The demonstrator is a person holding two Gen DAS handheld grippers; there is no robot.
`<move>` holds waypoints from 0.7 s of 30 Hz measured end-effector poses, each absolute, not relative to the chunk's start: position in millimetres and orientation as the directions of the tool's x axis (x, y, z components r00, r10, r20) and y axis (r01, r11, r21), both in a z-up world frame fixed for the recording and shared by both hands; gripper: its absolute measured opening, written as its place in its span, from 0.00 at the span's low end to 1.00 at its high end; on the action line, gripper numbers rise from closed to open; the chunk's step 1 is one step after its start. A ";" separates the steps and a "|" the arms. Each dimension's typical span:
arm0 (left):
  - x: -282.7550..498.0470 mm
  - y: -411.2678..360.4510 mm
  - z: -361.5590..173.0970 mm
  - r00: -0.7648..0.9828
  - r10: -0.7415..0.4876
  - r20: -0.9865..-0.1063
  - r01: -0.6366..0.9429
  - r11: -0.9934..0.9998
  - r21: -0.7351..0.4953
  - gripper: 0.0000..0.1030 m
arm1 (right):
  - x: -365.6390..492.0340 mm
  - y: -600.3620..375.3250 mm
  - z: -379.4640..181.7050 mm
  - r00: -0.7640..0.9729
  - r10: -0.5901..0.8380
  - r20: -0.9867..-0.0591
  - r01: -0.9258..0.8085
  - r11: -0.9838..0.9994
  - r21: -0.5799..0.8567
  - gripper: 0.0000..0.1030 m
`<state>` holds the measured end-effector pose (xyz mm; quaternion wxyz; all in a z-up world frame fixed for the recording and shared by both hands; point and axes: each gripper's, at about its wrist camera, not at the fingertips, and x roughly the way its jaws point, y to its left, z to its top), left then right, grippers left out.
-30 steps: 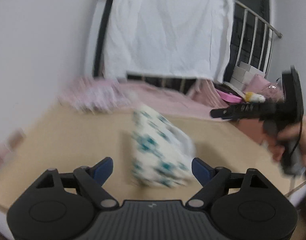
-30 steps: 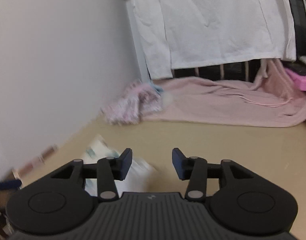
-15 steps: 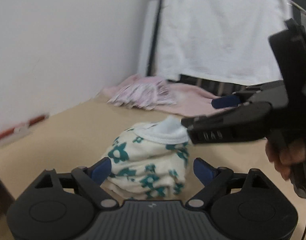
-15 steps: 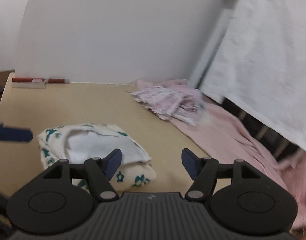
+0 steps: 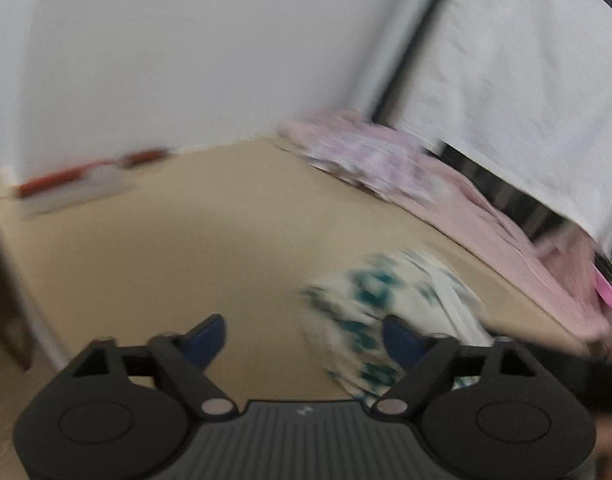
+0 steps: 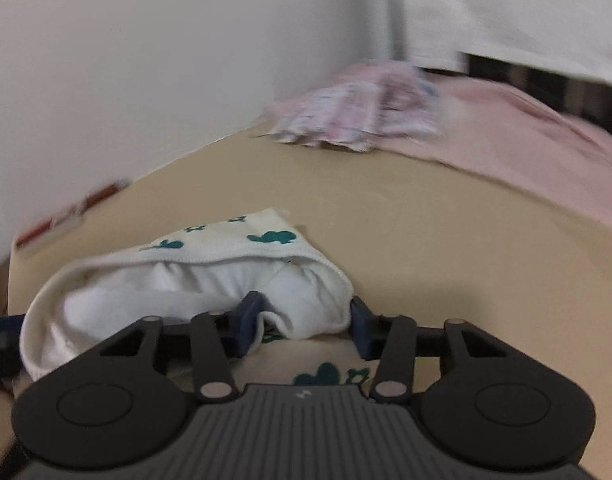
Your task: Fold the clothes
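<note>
Small white garment with teal print (image 6: 209, 276) lies bunched on the tan counter (image 6: 426, 248), near edge. Right gripper (image 6: 303, 322) fingers have just been closing, a fold of its white hem between them; firm pinch, cannot tell. Left gripper (image 5: 306, 338) fingers spread, nothing between, garment just beside its right finger. Cloth looks soft, light, limp: best taken at hem or corners.

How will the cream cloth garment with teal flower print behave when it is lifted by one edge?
The cream cloth garment with teal flower print will probably sag and unfold, since it lies in soft loose folds. It seems light for its size. The thick hem looks easy to grip and unlikely to slip.
</note>
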<state>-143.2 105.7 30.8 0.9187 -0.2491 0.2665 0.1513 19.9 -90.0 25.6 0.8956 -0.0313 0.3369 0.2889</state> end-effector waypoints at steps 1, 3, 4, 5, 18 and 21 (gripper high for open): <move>-149.5 108.6 35.1 0.823 0.143 -0.550 -0.402 0.831 -0.385 0.77 | 3.2 -93.8 26.7 0.631 0.460 -0.624 -0.473 0.866 0.161 0.38; -164.5 112.2 45.6 0.849 0.130 -0.512 -0.377 0.828 -0.414 0.77 | -38.4 -97.4 28.2 0.677 0.380 -0.630 -0.348 0.920 0.180 0.38; -169.4 112.2 50.5 0.862 0.115 -0.494 -0.357 0.830 -0.429 0.77 | -63.4 -94.9 31.1 0.700 0.362 -0.616 -0.331 0.928 0.169 0.38; -173.2 111.3 55.6 0.873 0.097 -0.478 -0.333 0.834 -0.439 0.78 | -85.5 -92.7 33.7 0.717 0.361 -0.596 -0.331 0.929 0.164 0.43; -195.4 56.4 49.1 0.843 0.175 -0.508 -0.227 0.973 -0.043 0.79 | -133.0 -97.9 51.2 0.761 0.407 -0.506 -0.474 0.881 -0.004 0.51; -192.5 72.0 38.0 0.827 0.113 -0.550 -0.238 0.958 -0.160 0.63 | -120.3 -86.7 34.6 0.749 0.368 -0.551 -0.440 0.898 0.001 0.20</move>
